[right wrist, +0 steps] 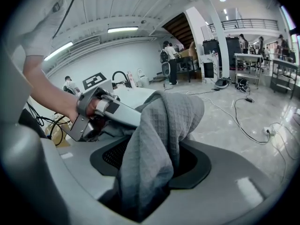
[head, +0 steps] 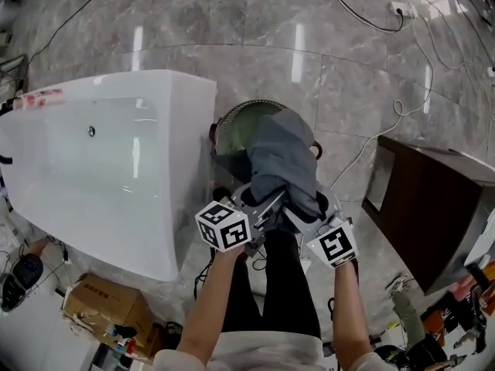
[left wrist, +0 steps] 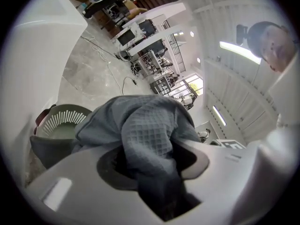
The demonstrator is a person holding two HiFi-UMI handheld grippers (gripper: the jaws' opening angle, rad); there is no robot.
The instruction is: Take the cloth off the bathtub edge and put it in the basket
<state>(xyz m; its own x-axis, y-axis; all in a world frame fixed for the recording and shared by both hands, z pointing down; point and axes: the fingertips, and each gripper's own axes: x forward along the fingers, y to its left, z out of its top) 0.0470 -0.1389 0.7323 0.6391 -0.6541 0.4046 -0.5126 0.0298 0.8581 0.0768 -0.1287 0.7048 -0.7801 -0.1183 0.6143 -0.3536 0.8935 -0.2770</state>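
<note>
Head view — one cloth, one basket

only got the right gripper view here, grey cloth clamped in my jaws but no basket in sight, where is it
Observer: In the head view the green basket stands on the floor by the bathtub's end, and the cloth hangs right over it.
Operator: left gripper gripping it too
Observer: Yes, the left gripper view shows the left gripper's jaws shut on the same cloth.
Operator: any cloth still on the tub
Observer: No, the whole cloth is bunched above the basket, off the bathtub.
</note>
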